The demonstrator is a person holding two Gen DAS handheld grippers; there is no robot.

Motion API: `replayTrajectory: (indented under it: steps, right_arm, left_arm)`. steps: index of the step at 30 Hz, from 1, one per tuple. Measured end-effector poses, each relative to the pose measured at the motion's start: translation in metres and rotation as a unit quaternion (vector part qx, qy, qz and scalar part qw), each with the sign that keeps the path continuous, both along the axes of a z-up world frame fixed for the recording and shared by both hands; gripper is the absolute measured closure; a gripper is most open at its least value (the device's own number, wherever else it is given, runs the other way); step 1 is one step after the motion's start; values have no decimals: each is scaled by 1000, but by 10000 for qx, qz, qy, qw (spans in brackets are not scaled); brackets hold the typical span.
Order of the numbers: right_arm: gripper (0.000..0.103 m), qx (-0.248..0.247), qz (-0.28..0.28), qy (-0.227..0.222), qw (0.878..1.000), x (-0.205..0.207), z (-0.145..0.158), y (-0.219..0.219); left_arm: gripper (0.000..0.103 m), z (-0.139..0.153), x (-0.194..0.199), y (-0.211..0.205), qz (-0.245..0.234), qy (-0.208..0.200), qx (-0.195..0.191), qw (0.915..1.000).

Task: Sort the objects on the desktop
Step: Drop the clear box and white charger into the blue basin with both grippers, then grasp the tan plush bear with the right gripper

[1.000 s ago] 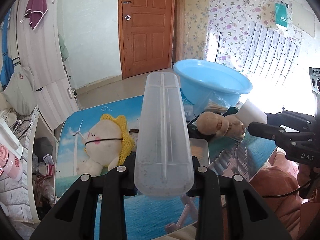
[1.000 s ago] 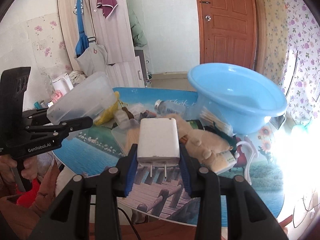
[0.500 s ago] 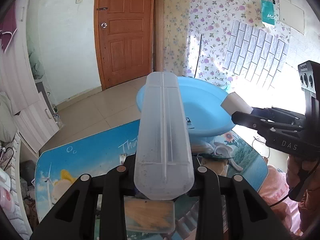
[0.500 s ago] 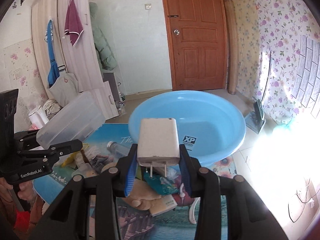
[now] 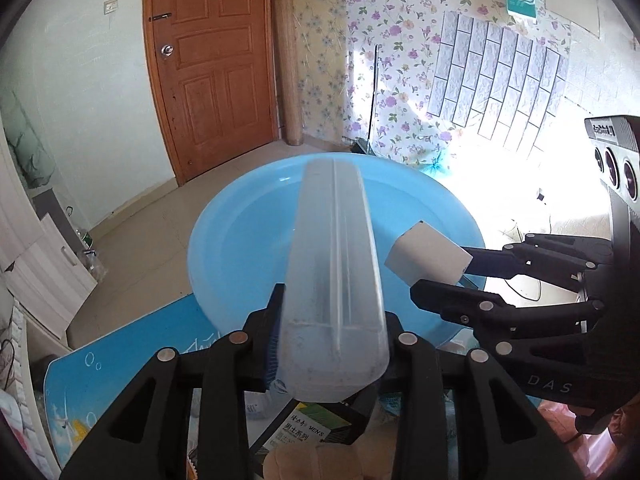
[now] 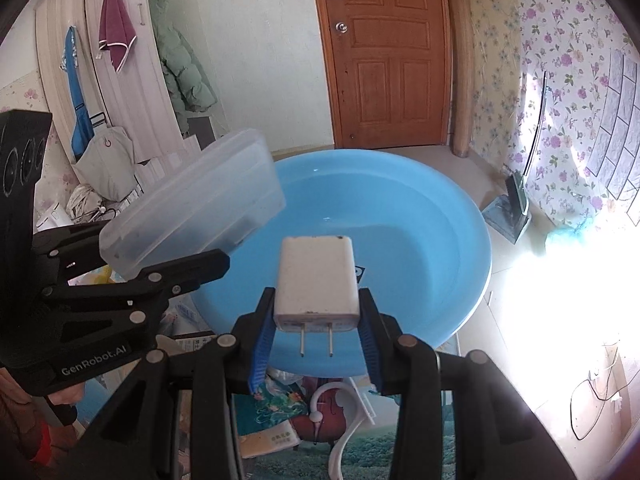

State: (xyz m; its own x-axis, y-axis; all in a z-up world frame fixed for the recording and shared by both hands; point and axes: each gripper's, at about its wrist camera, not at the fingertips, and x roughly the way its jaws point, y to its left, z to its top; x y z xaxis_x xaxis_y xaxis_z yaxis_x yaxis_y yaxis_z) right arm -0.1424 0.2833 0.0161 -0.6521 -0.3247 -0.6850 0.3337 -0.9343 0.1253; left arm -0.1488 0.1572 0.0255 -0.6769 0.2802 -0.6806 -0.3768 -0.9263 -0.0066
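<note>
Hovering over the blue basin (image 6: 400, 208) at the counter's far edge, ready to drop: left tongs (image 5: 332, 344) loosening around the frosted box (image 5: 334, 272), right tongs (image 6: 316, 332) clamping the white charger (image 6: 316, 280).

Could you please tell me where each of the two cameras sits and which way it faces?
Left wrist: on the left gripper, looking down along its opening jaws, clear box between them, at the basin; right gripper enters at right.
Right wrist: on the right gripper, holding the charger, facing the basin; left gripper and a hand at left.
Shared: basin, door, box, charger.
</note>
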Motion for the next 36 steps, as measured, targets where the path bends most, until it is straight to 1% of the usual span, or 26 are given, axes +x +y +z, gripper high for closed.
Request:
replayTrajectory:
  steps: [2,4,10,12,13,14,16,18,21,24,28,30,33,36]
  right_arm:
    - [65,18,-33,-49,10000,-3,-3,2]
    - [65,39,-127,-62,9999,-4,-4,4]
    - [64,-56,-491,34,9988,-1,-6,6]
    - [64,-76,-579,66,9983,1,-4,3]
    - [64,-49,-631,90,9980,1,-4,1]
    - [64,-23,-675,108,9977,2,-4,0]
    - [64,-75,-761,131,9970,5,-3,-2]
    - [64,-168,-810,142,9965,10,-1,-4]
    - [64,-201,-831,201,9961,23,2,-12]
    - [64,-99,-721,304,9969,39,6,-24]
    - [64,-90,-578,266,9979,56,5,-37]
    - [64,-66,-510,223,9984,63,1,-42]
    - [64,-59,-427,148,9990,71,-3,-46]
    - [64,-44,-408,118,9991,76,-5,-45]
  left_arm:
    - [54,2,3,1,6,72,7,10000]
    - [47,6,8,-2,38,123,55,9999]
    - [43,12,48,-20,254,203,130,9994]
    - [35,11,62,-34,422,115,196,9989]
    - [27,10,68,-40,511,66,237,9984]
    - [22,9,74,-47,595,35,286,9978]
    - [19,6,85,-63,737,-8,338,9967]
    - [16,2,94,-77,936,-76,296,9951]
    - [8,-4,102,-97,1332,-238,292,9904]
    - [6,-13,113,-111,1599,-415,234,9860]
    - [5,-19,120,-115,1747,-644,-30,9825]
    - [5,-19,124,-119,1762,-691,24,9819]
    - [5,-16,129,-122,1722,-763,206,9819]
    - [5,-16,130,-121,1717,-758,198,9820]
